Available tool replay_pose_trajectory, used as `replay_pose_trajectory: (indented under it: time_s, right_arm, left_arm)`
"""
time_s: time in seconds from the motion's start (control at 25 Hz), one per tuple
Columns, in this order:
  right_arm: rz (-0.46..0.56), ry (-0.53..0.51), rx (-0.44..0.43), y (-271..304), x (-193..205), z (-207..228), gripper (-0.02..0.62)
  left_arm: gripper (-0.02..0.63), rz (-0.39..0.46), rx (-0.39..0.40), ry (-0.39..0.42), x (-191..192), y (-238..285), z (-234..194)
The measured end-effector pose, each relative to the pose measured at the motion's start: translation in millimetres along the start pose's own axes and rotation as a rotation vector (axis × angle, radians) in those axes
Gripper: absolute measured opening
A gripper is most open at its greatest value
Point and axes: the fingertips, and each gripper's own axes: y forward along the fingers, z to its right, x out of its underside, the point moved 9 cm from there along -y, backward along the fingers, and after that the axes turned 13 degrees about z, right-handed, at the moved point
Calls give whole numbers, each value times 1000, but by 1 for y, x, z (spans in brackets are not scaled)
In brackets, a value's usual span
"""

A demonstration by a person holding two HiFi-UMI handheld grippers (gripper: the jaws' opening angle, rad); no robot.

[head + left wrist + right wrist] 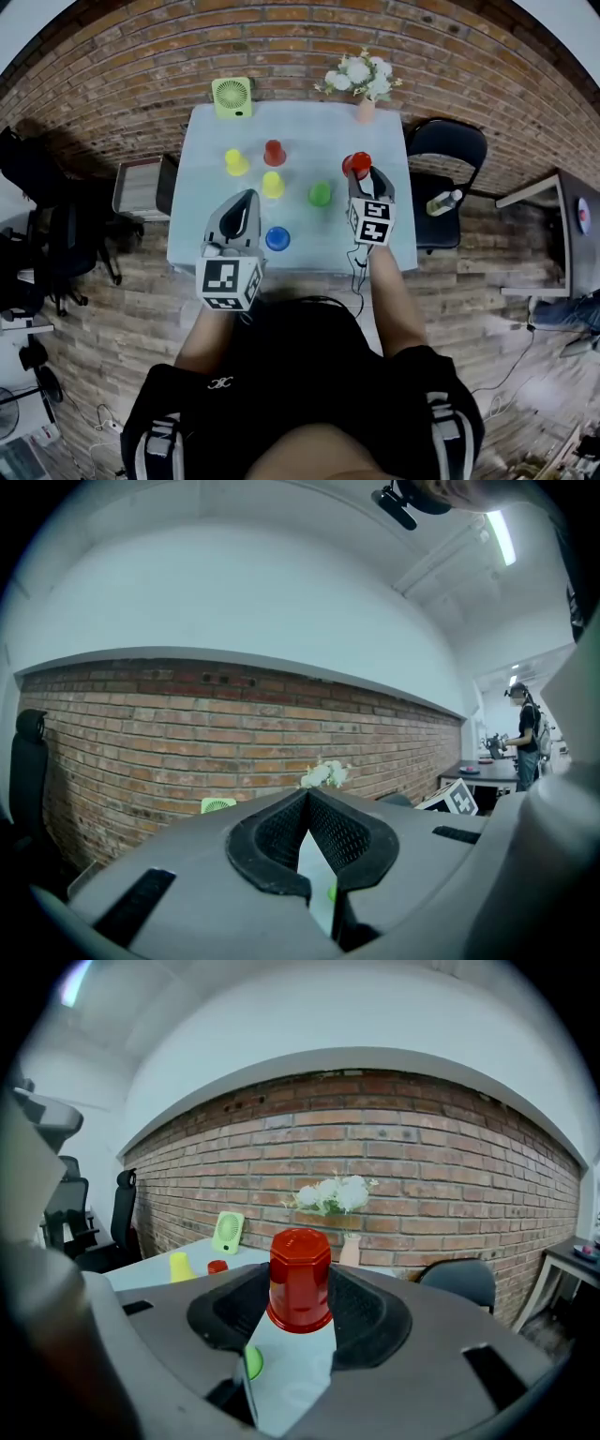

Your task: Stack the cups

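The left gripper [246, 199] hangs over the near edge of the table [202, 234]. Its jaws are closed tip to tip with nothing between them. Just beside it stands the blue cup [277, 238], the nearest cup on the table. The right gripper [364, 180] is clamped on a red cup [300, 1279], held mouth-down and clear of the table top, above the right half of the table. In the middle row, the yellow cup [273, 185] and the green cup [320, 193] stand apart from each other. Farther back stand a second yellow cup [236, 162] and a second red cup [274, 152], also apart. All five cups on the table appear to be mouth-down, though the head view shows them too small to confirm this. Behind them, at the brick wall, are a fan [232, 97] and flowers [361, 75]. Status: no cup is on another cup, so no stack exists yet. One cup is in hand for the first placement and five remain to be gathered. The task is judged to be at its start.
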Motion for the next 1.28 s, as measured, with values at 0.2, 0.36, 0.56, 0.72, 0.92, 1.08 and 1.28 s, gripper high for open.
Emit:
replay_pose_trajectory:
  time_s: [0.2, 0.36, 0.56, 0.72, 0.92, 1.08, 1.28]
  right_arm:
    - [-8, -17, 4, -25, -3, -14, 190]
    - [-49, -13, 2, -43, 8, -33, 190]
    - [-100, 7, -1, -60, 31, -54, 189]
    - [-124, 23, -26, -69, 44, -73, 189]
    - [-155, 47, -38, -74, 58, -88, 189]
    - [-185, 50, -50, -77, 73, -96, 189]
    - [-223, 62, -75, -82, 89, -104, 189]
  left_arm:
    - [2, -9, 43, -11, 2, -1, -1]
    - [2, -10, 79, -17, 1, -1, -3]
    - [2, -20, 109, -23, 4, -4, -7]
    - [3, -42, 118, -28, 9, -8, -12]
    - [2, -55, 121, -27, 12, -10, -18]
    - [2, -77, 113, -28, 18, -14, -26]
    - [2, -88, 102, -29, 22, -14, -30]
